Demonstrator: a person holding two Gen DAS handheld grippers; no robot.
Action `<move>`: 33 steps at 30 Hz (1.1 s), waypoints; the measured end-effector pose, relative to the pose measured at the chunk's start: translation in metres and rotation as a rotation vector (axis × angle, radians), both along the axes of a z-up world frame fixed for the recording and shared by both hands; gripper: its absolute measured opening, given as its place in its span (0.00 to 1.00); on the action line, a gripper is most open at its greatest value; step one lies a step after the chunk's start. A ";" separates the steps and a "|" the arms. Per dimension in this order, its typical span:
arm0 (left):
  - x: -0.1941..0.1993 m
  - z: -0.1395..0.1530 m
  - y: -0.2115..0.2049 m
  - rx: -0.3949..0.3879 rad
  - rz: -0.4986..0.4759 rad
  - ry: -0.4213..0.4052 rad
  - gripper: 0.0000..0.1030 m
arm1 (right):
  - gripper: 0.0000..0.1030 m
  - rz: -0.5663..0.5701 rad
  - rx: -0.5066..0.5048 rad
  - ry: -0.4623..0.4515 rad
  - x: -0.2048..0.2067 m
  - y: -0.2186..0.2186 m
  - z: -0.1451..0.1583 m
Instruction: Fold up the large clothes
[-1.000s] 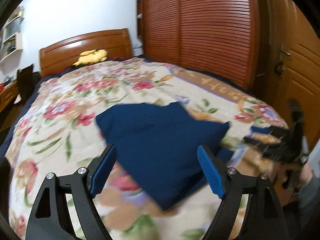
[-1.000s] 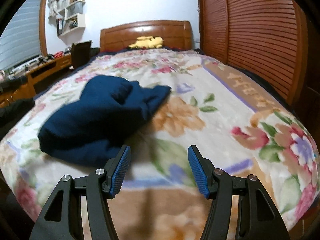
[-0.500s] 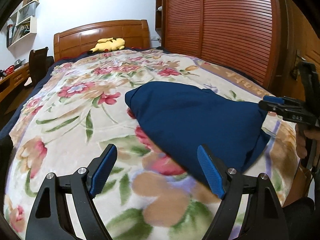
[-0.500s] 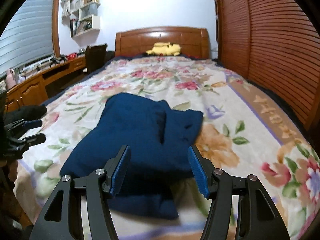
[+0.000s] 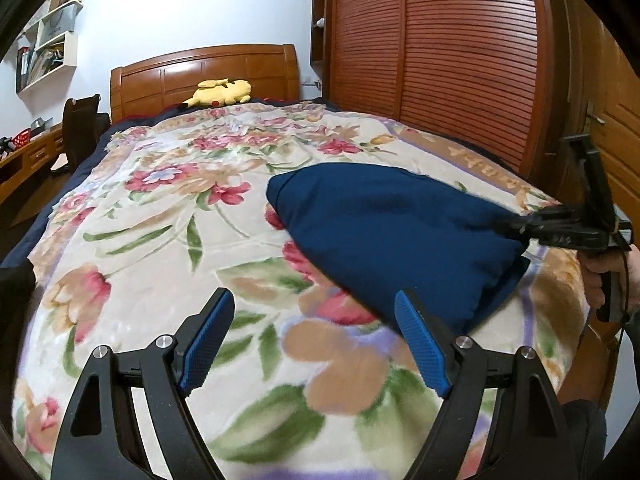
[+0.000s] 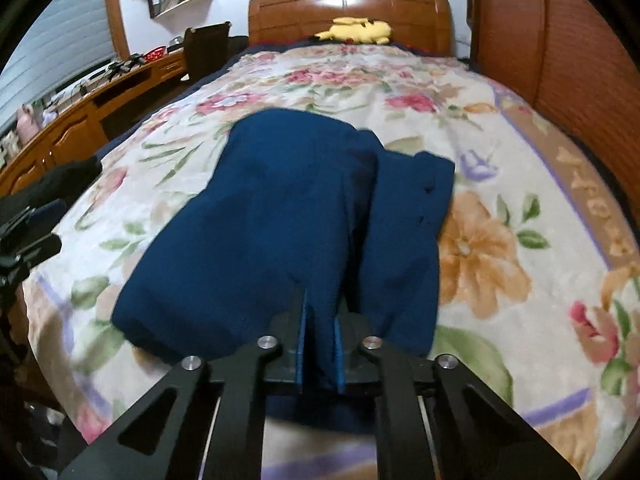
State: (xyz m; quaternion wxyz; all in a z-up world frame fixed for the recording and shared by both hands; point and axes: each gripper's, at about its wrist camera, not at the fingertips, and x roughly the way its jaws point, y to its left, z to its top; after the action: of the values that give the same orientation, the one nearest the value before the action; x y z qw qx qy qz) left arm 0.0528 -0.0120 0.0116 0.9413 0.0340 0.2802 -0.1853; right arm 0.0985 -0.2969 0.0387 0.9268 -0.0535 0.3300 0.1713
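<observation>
Your right gripper (image 6: 319, 344) pinches the near edge of the blue garment (image 6: 280, 216), which lies mid-frame on the floral blanket (image 6: 500, 208). Your left gripper (image 5: 316, 344) is spread wide, empty, the garment just beyond its right finger (image 5: 420, 344).

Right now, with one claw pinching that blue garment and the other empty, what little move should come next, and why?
Probably bring the open left gripper onto the navy garment's near edge. The right gripper is shut on one end only, and the left hangs above the floral blanket, holding nothing.
</observation>
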 end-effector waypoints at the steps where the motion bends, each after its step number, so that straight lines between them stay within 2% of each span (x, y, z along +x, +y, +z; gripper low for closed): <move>1: -0.003 0.002 0.002 -0.005 -0.003 -0.005 0.81 | 0.07 -0.020 -0.013 -0.034 -0.009 -0.001 0.005; 3: -0.008 0.006 0.006 -0.013 -0.011 -0.016 0.81 | 0.07 -0.054 -0.007 -0.104 -0.028 -0.004 0.021; 5: -0.010 0.010 0.009 -0.024 -0.021 -0.024 0.81 | 0.07 -0.070 0.001 -0.121 -0.040 -0.008 0.028; 9: -0.010 0.014 0.010 -0.046 -0.063 -0.029 0.81 | 0.08 -0.153 -0.064 -0.049 -0.032 -0.010 0.011; 14: -0.004 0.015 -0.001 -0.046 -0.107 -0.039 0.81 | 0.10 -0.209 -0.066 -0.017 -0.027 -0.002 -0.003; 17: 0.000 0.018 -0.011 -0.055 -0.131 -0.044 0.81 | 0.27 -0.253 -0.106 -0.029 -0.042 0.003 -0.001; 19: 0.001 0.020 -0.017 -0.055 -0.147 -0.052 0.81 | 0.47 -0.267 -0.123 -0.044 -0.056 0.004 0.006; 20: 0.001 0.021 -0.021 -0.050 -0.155 -0.059 0.81 | 0.49 -0.265 -0.127 -0.055 -0.062 0.004 0.011; 23: 0.001 0.025 -0.029 -0.037 -0.158 -0.077 0.88 | 0.50 -0.263 -0.152 -0.090 -0.087 0.003 0.022; 25: 0.002 0.028 -0.032 -0.045 -0.159 -0.084 1.00 | 0.50 -0.268 -0.139 -0.094 -0.094 -0.002 0.025; 29: 0.010 0.030 -0.034 -0.083 -0.155 -0.067 1.00 | 0.50 -0.261 -0.146 -0.101 -0.105 -0.004 0.023; 33: 0.022 0.026 -0.038 -0.095 -0.126 -0.042 1.00 | 0.50 -0.244 -0.108 -0.097 -0.107 -0.012 0.014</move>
State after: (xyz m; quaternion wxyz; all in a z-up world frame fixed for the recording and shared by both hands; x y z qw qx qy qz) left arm 0.0749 -0.0496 0.0375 0.9340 0.0107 0.2485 -0.2564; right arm -0.0083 -0.3089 0.0523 0.9514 -0.0711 0.2976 0.0362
